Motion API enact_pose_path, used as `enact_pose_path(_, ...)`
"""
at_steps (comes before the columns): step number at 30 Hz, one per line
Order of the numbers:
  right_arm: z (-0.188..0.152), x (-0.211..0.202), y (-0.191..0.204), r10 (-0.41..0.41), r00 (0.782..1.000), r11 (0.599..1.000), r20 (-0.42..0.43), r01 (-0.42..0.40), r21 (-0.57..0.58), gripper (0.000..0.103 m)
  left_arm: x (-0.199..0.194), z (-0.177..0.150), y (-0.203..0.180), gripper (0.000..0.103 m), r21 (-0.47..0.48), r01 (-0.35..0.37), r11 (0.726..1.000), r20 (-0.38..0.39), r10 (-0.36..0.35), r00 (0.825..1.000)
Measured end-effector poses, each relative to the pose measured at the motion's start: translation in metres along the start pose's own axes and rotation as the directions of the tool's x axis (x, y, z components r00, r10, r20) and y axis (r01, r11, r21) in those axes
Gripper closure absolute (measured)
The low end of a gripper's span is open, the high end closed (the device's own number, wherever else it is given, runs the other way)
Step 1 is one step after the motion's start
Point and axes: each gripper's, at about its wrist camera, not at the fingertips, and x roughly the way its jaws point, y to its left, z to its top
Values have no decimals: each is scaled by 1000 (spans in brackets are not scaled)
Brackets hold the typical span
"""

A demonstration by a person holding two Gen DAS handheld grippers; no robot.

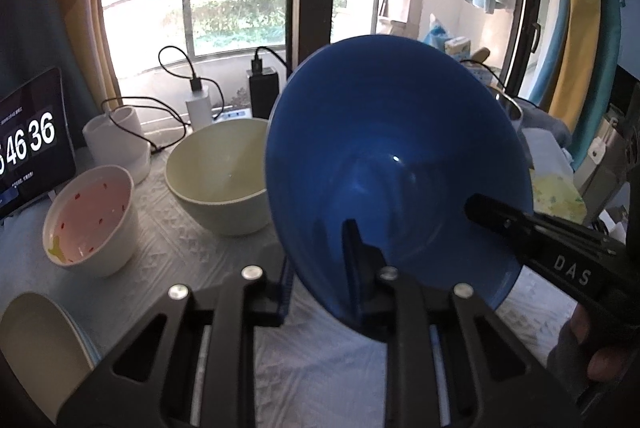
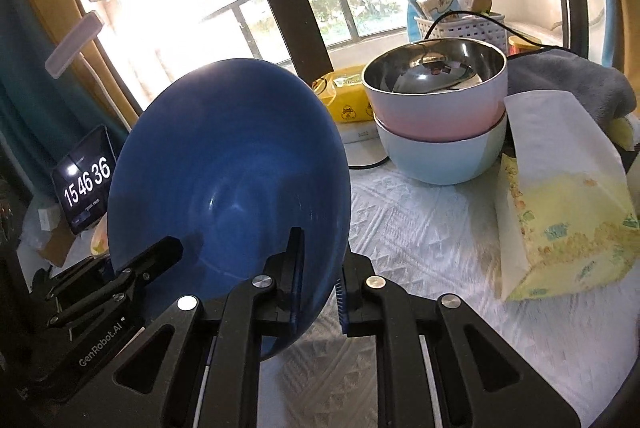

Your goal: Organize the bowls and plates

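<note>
A deep blue bowl [image 1: 396, 155] hangs tilted above the white cloth, with both grippers on it. My left gripper [image 1: 320, 260] is shut on its lower rim, one finger inside the bowl and the other behind the wall. The right gripper [image 1: 480, 207] comes in from the right and clamps the opposite rim. In the right wrist view the same blue bowl [image 2: 228, 179] fills the left half. There my right gripper [image 2: 320, 260] pinches its lower right rim, and the left gripper [image 2: 168, 248] holds the left side.
A cream bowl [image 1: 218, 167] and a white bowl with a pink inside [image 1: 90, 216] stand at the left, and a pale plate [image 1: 40, 340] lies at the near left edge. At the right, a steel-lined pink bowl [image 2: 436, 83] is stacked in a light-blue bowl [image 2: 440, 155]. Next to them are a tissue pack [image 2: 560, 207] and a tablet clock [image 1: 28, 143].
</note>
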Motion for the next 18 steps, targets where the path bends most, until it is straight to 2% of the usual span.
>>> enact_pose_path(7,-3,-19,4,-2,1000,1000,-3,2,1,88,-13,-7,4,80,-7,11,1000,5,-11,1000)
enact_pose_path(18,-16,-31,31,-6,1000,1000,5,6,-1,88,-35,-23,18,80,-22,36,999,8,-35,999)
